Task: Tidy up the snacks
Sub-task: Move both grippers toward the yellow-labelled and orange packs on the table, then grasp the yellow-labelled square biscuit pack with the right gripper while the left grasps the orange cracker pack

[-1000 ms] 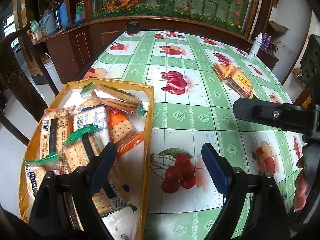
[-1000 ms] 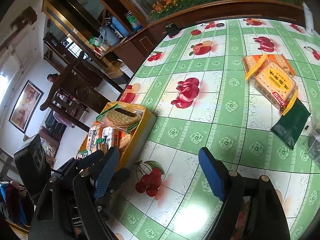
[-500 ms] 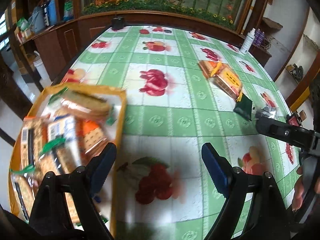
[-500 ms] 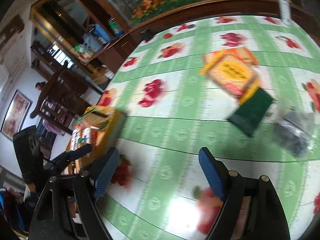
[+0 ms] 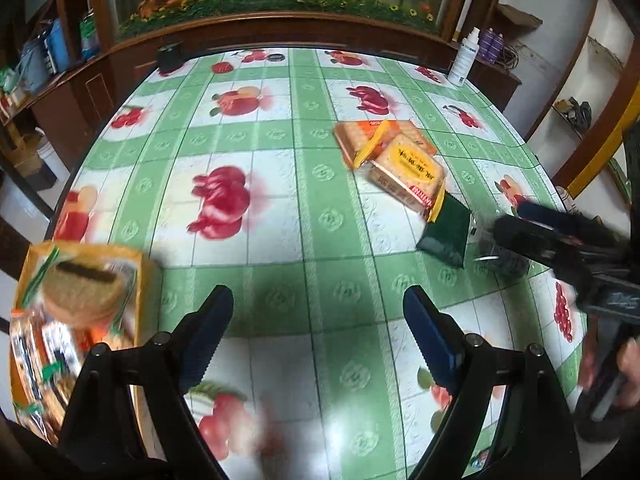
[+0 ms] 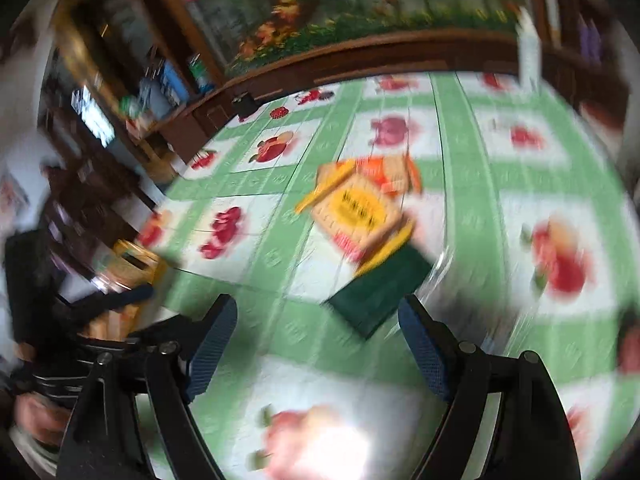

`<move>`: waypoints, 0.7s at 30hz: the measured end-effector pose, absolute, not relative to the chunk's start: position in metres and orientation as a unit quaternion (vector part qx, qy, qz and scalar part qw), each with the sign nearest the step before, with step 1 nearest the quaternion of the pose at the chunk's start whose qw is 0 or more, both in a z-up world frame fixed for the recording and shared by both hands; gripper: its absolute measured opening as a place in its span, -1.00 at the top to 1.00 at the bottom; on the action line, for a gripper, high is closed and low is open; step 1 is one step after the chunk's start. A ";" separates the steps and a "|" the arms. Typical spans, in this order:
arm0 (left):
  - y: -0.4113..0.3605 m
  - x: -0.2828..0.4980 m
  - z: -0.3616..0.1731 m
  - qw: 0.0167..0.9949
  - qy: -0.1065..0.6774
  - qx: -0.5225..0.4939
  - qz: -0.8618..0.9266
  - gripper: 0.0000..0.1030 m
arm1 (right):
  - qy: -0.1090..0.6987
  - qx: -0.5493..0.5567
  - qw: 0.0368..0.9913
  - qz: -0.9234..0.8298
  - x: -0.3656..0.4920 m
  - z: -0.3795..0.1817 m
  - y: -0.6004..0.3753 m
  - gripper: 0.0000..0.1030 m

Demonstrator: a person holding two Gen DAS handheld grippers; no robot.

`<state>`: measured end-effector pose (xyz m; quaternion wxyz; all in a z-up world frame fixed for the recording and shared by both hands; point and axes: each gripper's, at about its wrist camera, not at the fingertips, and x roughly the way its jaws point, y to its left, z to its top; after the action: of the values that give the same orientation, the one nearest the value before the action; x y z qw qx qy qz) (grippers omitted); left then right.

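A yellow box [image 5: 142,276] at the table's left edge holds several cracker packs. My left gripper [image 5: 320,336] is open and empty over bare tablecloth to the right of the box. Two cracker packs [image 5: 404,166] and a dark green packet [image 5: 444,234] lie loose at the centre right, with a clear bag of dark snacks [image 5: 504,260] beside them. My right gripper [image 6: 316,340] is open and empty, just short of the green packet [image 6: 380,294]; the cracker packs [image 6: 360,208] lie beyond it. The right wrist view is blurred.
The table wears a green-and-white fruit-print cloth [image 5: 248,200]. A white bottle [image 5: 464,60] stands at the far right rim and a small black object [image 5: 170,58] at the far left rim. A wooden cabinet with flowers runs behind the table.
Both grippers have swung to the right, away from the yellow box and toward the loose packs. The right gripper has closed in on the green packet. Both stay open and empty.
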<state>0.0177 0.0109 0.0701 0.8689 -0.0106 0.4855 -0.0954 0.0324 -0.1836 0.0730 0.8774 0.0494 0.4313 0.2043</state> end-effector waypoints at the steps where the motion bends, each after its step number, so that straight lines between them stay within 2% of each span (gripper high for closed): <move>1: 0.010 0.020 0.070 0.869 0.486 -0.011 -0.096 -0.69 | 0.425 0.006 0.884 0.198 0.040 0.074 -0.177 -0.62; 3: 0.009 0.025 0.069 0.867 0.489 -0.016 -0.098 -0.69 | 0.416 -0.046 0.885 0.204 0.052 0.071 -0.167 -0.62; 11: 0.017 0.045 0.058 0.857 0.508 -0.020 -0.086 -0.69 | 0.433 -0.138 0.858 0.240 0.106 0.047 -0.143 -0.70; 13: 0.022 0.052 0.057 0.856 0.510 -0.023 -0.078 -0.69 | 0.448 -0.147 0.845 0.253 0.116 0.039 -0.139 -0.79; 14: 0.023 0.054 0.058 0.856 0.511 -0.024 -0.076 -0.69 | 0.458 -0.157 0.837 0.254 0.121 0.034 -0.137 -0.94; 15: 0.025 0.057 0.058 0.856 0.512 -0.023 -0.073 -0.69 | 0.462 -0.167 0.834 0.252 0.125 0.030 -0.134 -0.99; 21: 0.028 0.072 0.059 0.854 0.516 -0.020 -0.068 -0.69 | 0.460 -0.177 0.838 0.235 0.137 0.019 -0.134 -0.97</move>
<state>0.0724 0.0282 0.0586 0.8537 -0.0204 0.5160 -0.0679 0.1372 -0.1336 0.0193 0.8378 -0.1767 0.4600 0.2352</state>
